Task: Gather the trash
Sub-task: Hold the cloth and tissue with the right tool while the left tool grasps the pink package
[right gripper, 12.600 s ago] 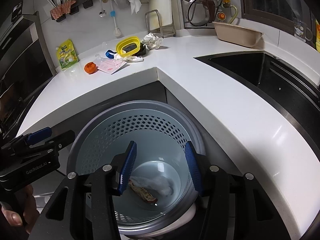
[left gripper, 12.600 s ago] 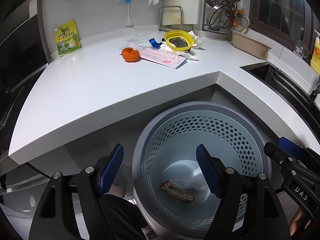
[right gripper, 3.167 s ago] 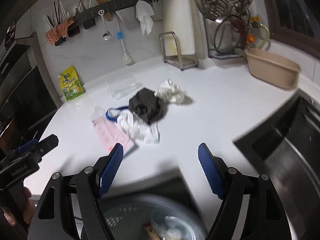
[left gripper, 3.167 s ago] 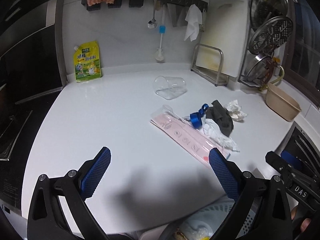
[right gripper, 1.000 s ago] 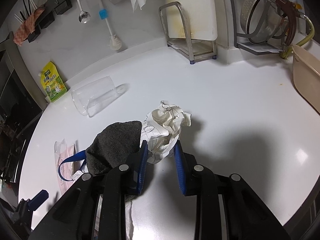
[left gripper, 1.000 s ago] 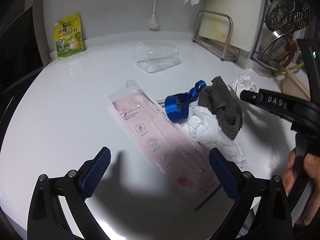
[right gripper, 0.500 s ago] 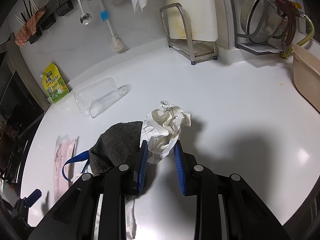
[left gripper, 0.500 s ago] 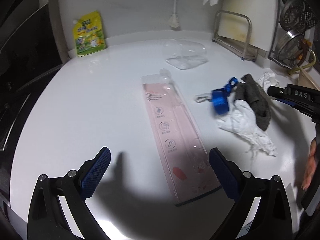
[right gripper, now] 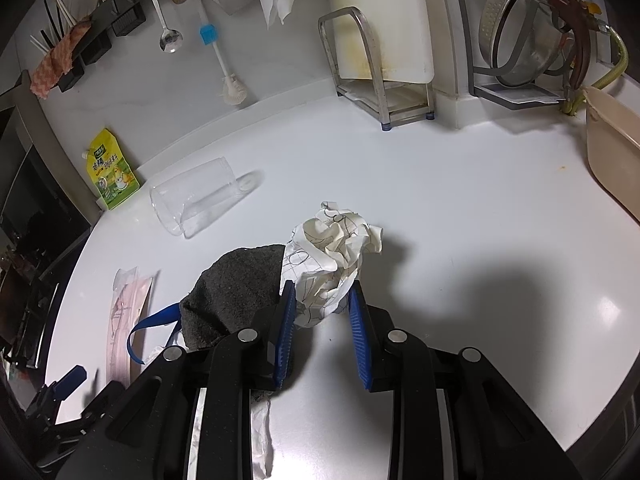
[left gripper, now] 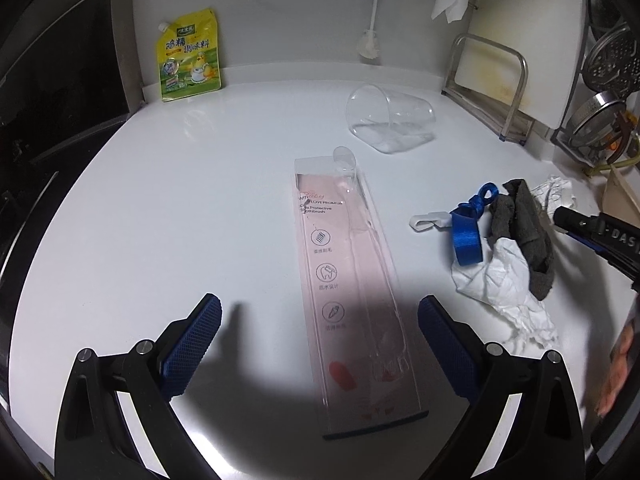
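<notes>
1. The crumpled paper ball sits on the white counter, touching the grey rag on its left; it looks light, soft and springy, so it should squash under a pinch and needs a hold across its bulk, not by a loose flap
2. The right gripper has its blue pads narrowed onto the ball's near lower part, both pressing the paper; the hold looks low on the wad, so I judge it could slip free when lifted
3. The pink toothbrush package lies flat between and ahead of the left gripper; thin, stiff and slick, it is best taken by a long edge or its near end
4. The left gripper's fingers stand wide apart, holding and touching nothing
</notes>
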`<state>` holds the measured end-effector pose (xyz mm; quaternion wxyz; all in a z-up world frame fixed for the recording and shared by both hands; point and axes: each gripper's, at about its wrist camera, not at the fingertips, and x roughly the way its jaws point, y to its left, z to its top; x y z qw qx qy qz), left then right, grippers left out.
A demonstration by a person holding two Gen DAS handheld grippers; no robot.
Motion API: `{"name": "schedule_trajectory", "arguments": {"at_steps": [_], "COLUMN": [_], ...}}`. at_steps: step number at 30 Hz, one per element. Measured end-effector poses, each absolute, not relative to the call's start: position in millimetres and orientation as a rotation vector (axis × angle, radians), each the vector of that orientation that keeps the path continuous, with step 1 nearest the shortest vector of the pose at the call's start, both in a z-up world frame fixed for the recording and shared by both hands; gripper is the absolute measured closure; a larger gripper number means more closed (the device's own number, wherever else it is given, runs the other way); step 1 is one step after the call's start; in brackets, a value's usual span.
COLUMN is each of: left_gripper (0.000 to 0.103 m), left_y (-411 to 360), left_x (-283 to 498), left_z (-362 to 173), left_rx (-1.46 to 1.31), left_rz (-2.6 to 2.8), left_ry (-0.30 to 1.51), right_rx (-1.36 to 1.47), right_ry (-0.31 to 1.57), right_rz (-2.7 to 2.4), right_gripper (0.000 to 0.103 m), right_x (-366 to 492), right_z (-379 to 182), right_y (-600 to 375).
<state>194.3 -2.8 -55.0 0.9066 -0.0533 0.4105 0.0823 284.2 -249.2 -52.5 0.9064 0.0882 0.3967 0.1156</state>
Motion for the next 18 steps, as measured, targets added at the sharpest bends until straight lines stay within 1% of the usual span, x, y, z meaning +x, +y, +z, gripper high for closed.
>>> {"name": "schedule_trajectory", "arguments": {"at_steps": [10,13,15,16,17,18], "left_gripper": [0.006,0.020,0.034,0.037,0.046,0.050], "left_y": [-3.1,-2.7,-2.3,-2.4,-2.9,-4.1], "left_x": [204.0,203.0,202.6,202.4,202.4,202.4], "left_z": [-63.3,-61.1,-59.2,-58.3,-57.6,-57.1], "left_rx": [-0.094,-0.088,-0.087,-0.085,-0.083,-0.078], "left_rz": [0.200,0.190,0.179,0.172,0.166,0.157], "left_ry": [0.888,0.872,0.868,0.866,0.864,0.862], "right_rx": [0.179,0.180,0.179,0.180,0.180,0.179], "right_ry": [0.822,0.820,0.821,0.820,0.820,0.820], "right_rz": [0.240,0.240,0.240,0.240,0.240,0.240], "right_gripper": [0.077,0.077,0.077,0.077,0.077,0.077], "right_x": [284.6,284.2,284.7,284.5,284.5,284.5], "right_z": [-52.6,-52.3,-52.9,-52.6,-52.4,-52.4], "right_y": [-249.2,-249.2,-249.1,-249.4,-249.4,-249.4]}}
